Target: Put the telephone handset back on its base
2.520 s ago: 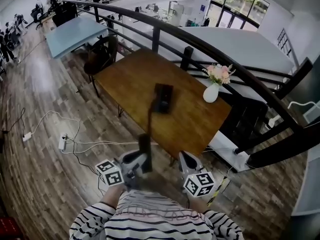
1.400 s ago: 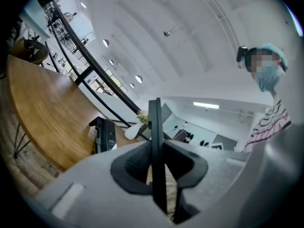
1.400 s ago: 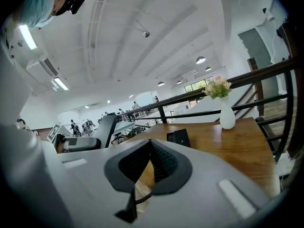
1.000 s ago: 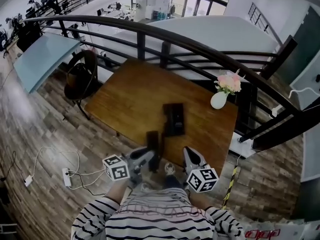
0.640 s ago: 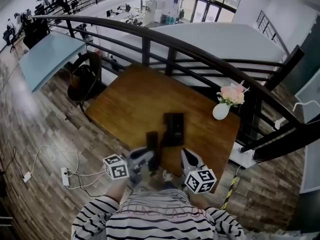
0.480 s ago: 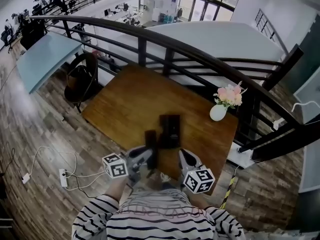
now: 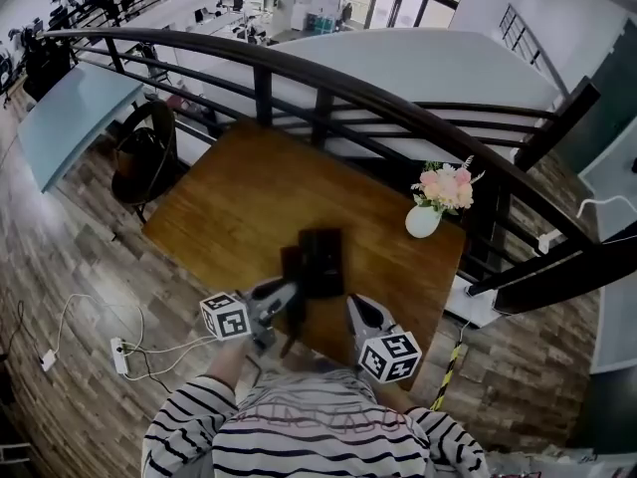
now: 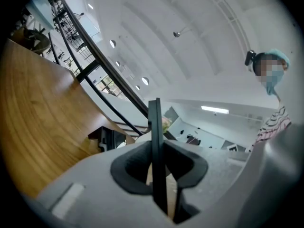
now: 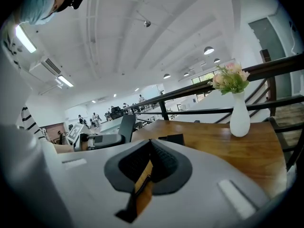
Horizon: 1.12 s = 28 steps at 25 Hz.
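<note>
The black telephone base (image 7: 322, 260) lies on the wooden table (image 7: 229, 207) near its front edge. The black handset (image 7: 292, 285) stands roughly upright just left of the base, with my left gripper (image 7: 287, 297) shut on its lower part. In the left gripper view the handset (image 8: 156, 141) shows edge-on as a thin dark bar between the jaws of my left gripper (image 8: 156, 148), with the base (image 8: 107, 138) beyond it. My right gripper (image 7: 354, 305) hovers at the table's front edge, right of the base, with nothing in it. In its own view my right gripper (image 9: 151, 145) has its pads meeting, and the base (image 9: 174, 139) lies ahead.
A white vase of pink flowers (image 7: 425, 214) stands at the table's right end. A dark railing (image 7: 398, 108) runs behind the table. A black chair (image 7: 139, 157) stands at the far left corner. A power strip with cables (image 7: 119, 352) lies on the floor at the left.
The handset in my left gripper has come forward over the table edge to the base's left side. The right gripper moved forward alongside it, staying shut.
</note>
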Tool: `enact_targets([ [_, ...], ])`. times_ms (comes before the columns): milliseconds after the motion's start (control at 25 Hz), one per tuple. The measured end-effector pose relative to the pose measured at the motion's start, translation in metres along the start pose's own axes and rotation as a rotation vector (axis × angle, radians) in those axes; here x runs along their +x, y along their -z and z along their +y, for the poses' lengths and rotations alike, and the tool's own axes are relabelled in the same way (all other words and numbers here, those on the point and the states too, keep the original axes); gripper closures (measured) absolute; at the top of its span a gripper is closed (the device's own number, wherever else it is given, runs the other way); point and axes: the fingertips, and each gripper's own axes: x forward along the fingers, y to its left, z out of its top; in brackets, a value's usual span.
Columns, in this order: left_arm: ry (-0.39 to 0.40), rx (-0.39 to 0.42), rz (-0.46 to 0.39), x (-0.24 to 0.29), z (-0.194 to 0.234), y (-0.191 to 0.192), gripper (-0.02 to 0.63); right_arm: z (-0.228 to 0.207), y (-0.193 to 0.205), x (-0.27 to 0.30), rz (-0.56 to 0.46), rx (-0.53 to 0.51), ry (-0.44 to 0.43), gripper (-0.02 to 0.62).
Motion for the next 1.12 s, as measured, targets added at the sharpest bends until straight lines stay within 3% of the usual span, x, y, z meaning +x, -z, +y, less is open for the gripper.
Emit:
enact_targets([
  [440,-0.013,-0.015,0.028,0.041,0.046,0.002,0.534,-0.036,0.005,0.010,0.014,0.043,0.019,0.595],
  [720,-0.053,-0.066,0.055,0.059,0.078,0.009,0.534,-0.049,0.003,0.023,0.031,0.062,0.010,0.595],
  [1120,-0.047,-0.122,0.115,0.077,0.116,0.028,0.532,-0.069,0.009,0.028,0.053,0.077,0.029,0.595],
])
